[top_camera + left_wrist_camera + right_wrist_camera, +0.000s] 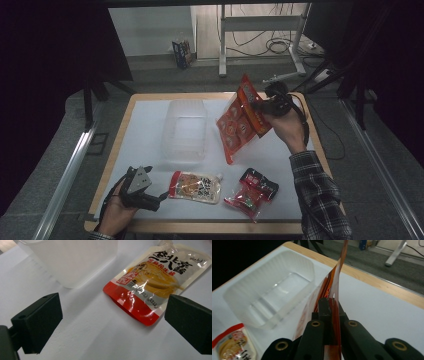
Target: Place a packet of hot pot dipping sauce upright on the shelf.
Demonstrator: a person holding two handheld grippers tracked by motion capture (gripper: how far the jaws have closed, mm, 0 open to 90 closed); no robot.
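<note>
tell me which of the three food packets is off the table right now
The big orange-red packet, pinched in the right tool and held up beside the clear tub. The spouted sauce pouch and the small red-and-black packet lie flat near the front edge.

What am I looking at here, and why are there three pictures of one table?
A person works with a hand-held gripper in each hand. One camera looks down from above; the other two ride on the grippers. On the white table lie a clear plastic tub, a sauce pouch and a red-and-black snack packet. The right gripper has its fingers shut on an orange-red packet, held in the air beside the tub. The left gripper rests open, facing the pouch.
</note>
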